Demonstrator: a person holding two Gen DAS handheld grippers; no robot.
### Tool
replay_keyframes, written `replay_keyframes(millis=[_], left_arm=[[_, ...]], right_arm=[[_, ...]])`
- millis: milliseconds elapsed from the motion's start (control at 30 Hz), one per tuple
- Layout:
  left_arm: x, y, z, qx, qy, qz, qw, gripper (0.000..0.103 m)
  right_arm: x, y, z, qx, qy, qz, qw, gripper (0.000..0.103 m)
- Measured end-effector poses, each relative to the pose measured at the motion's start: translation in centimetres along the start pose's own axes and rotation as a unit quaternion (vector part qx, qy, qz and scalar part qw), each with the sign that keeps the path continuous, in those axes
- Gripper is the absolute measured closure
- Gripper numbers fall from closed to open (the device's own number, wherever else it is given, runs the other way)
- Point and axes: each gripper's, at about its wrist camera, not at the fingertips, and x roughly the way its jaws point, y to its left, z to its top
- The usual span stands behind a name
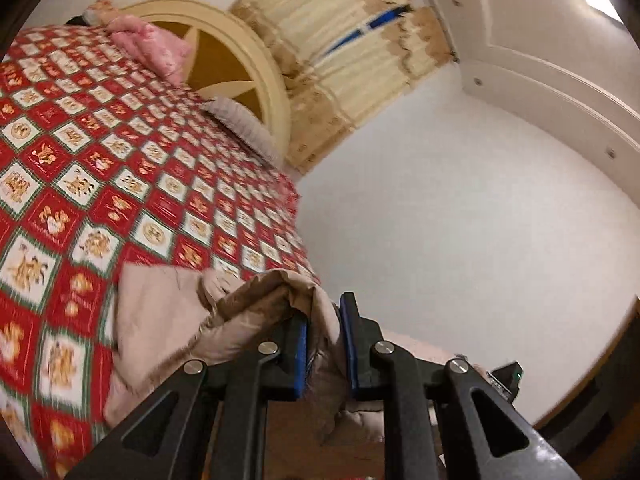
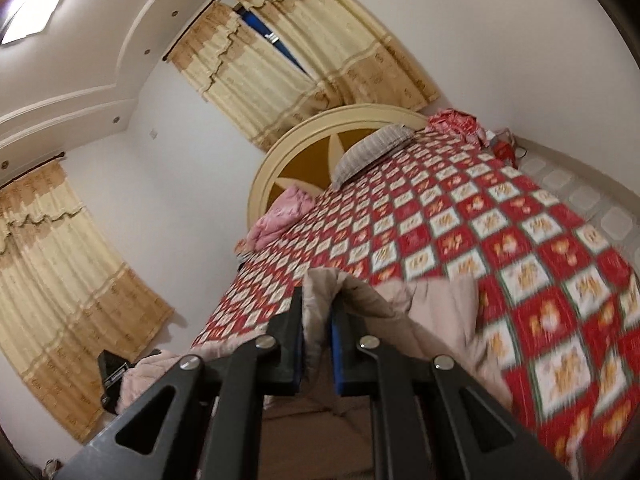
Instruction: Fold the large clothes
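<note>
Two sets of tongs are in play, each pinching a fold of the beige padded garment (image 1: 168, 320) over the foot end of the bed (image 1: 120, 168). Left tongs (image 1: 323, 344) clamp a bunched edge between blue pads; right tongs (image 2: 316, 332) grip another edge the same way. Cloth drapes from both onto the red checked bedspread (image 2: 520, 248). Far up the bed, by the round headboard (image 2: 288, 168), sit a pink pillow (image 2: 280, 216) and a grey pillow (image 2: 372, 152).
</note>
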Motion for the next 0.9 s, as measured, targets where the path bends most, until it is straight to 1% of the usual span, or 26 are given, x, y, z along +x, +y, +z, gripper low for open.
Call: replay_keyframes(millis=[100, 133, 167, 233, 267, 300, 333, 367, 400, 433, 467, 500, 567, 600, 667, 733, 800, 900], left_arm=[[3.6, 2.3, 2.1, -0.016, -0.004, 0.039, 0.9991, 0.088], [5.4, 3.7, 2.9, -0.029, -0.004, 0.056, 0.9980, 0.088], [6.6, 4.6, 3.4, -0.038, -0.003, 0.066, 0.9971, 0.088], [10.0, 7.4, 4.4, -0.063, 0.002, 0.097, 0.9933, 0.088], [11.2, 8.3, 4.7, -0.069, 0.005, 0.110, 0.9915, 0.088], [13.1, 10.0, 4.9, -0.078, 0.012, 0.131, 0.9883, 0.088], [14.7, 11.5, 4.8, -0.085, 0.017, 0.150, 0.9849, 0.088], [15.5, 12.4, 4.6, -0.090, 0.022, 0.165, 0.9820, 0.088], [16.9, 14.1, 4.2, -0.098, 0.030, 0.191, 0.9762, 0.087], [17.6, 15.1, 3.7, -0.107, 0.039, 0.210, 0.9711, 0.085], [18.4, 16.4, 3.0, -0.120, 0.050, 0.225, 0.9656, 0.085], [18.8, 17.4, 2.4, -0.132, 0.056, 0.230, 0.9625, 0.084], [18.8, 18.6, 1.5, -0.139, 0.053, 0.214, 0.9655, 0.084], [18.5, 18.7, 1.1, -0.131, 0.048, 0.208, 0.9681, 0.084], [18.0, 18.8, 0.5, -0.120, 0.038, 0.198, 0.9721, 0.084], [17.5, 19.1, -0.2, -0.119, 0.028, 0.188, 0.9746, 0.084], [17.5, 19.4, -0.2, -0.130, 0.028, 0.181, 0.9745, 0.084], [17.6, 20.4, 0.3, -0.162, 0.030, 0.154, 0.9744, 0.084]], right_arm=[[4.3, -1.2, 2.3, 0.003, -0.009, -0.022, 1.000, 0.089], [6.5, -1.9, 3.1, 0.002, -0.012, -0.036, 0.999, 0.089], [7.6, -2.4, 3.5, 0.004, -0.013, -0.045, 0.999, 0.089], [11.4, -4.3, 4.3, 0.013, -0.014, -0.072, 0.997, 0.089], [12.9, -5.3, 4.3, 0.021, -0.014, -0.079, 0.997, 0.089], [15.3, -6.9, 4.2, 0.033, -0.010, -0.094, 0.995, 0.089], [16.9, -8.0, 3.9, 0.035, -0.008, -0.108, 0.993, 0.089], [18.3, -9.1, 3.5, 0.035, -0.005, -0.124, 0.992, 0.089], [20.0, -10.3, 2.9, 0.034, -0.001, -0.142, 0.989, 0.089], [21.7, -11.7, 1.8, 0.033, 0.006, -0.163, 0.986, 0.089], [23.2, -13.3, 0.5, 0.038, 0.015, -0.181, 0.983, 0.089], [24.0, -14.3, -0.3, 0.040, 0.021, -0.188, 0.981, 0.089], [25.2, -16.1, -2.0, 0.047, 0.031, -0.206, 0.977, 0.087], [25.0, -16.9, -2.4, 0.059, 0.028, -0.199, 0.978, 0.087], [24.8, -17.3, -2.5, 0.066, 0.025, -0.193, 0.979, 0.082], [24.9, -17.5, -2.6, 0.062, 0.034, -0.189, 0.979, 0.078], [25.3, -17.9, -2.7, 0.053, 0.045, -0.188, 0.980, 0.077], [25.8, -17.9, -2.8, 0.054, 0.058, -0.196, 0.977, 0.074]])
